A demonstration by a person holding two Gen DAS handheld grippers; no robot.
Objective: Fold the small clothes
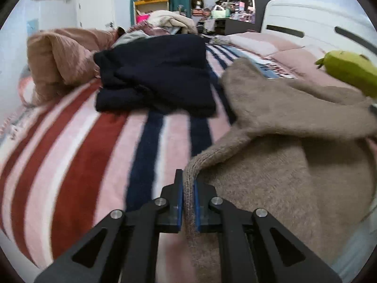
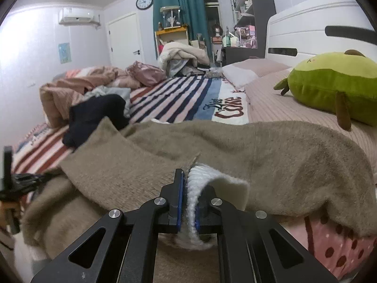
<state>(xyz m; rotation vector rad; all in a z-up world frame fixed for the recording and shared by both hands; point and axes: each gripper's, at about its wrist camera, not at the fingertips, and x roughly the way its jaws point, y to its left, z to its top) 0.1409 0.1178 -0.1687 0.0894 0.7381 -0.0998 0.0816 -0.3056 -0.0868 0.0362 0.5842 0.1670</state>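
Observation:
A fuzzy beige sweater lies on the striped blanket of a bed. My left gripper is shut on its ribbed beige edge, lifted a little off the bed. In the right wrist view the same sweater spreads across the front. My right gripper is shut on its white ribbed edge. The left gripper shows at that view's left edge. A folded dark navy garment lies behind on the blanket; it also shows in the right wrist view.
A brown crumpled quilt lies at the far left. A green plush toy sits on the pink cover at the right, before a white headboard. Piled clothes and shelves stand behind the bed.

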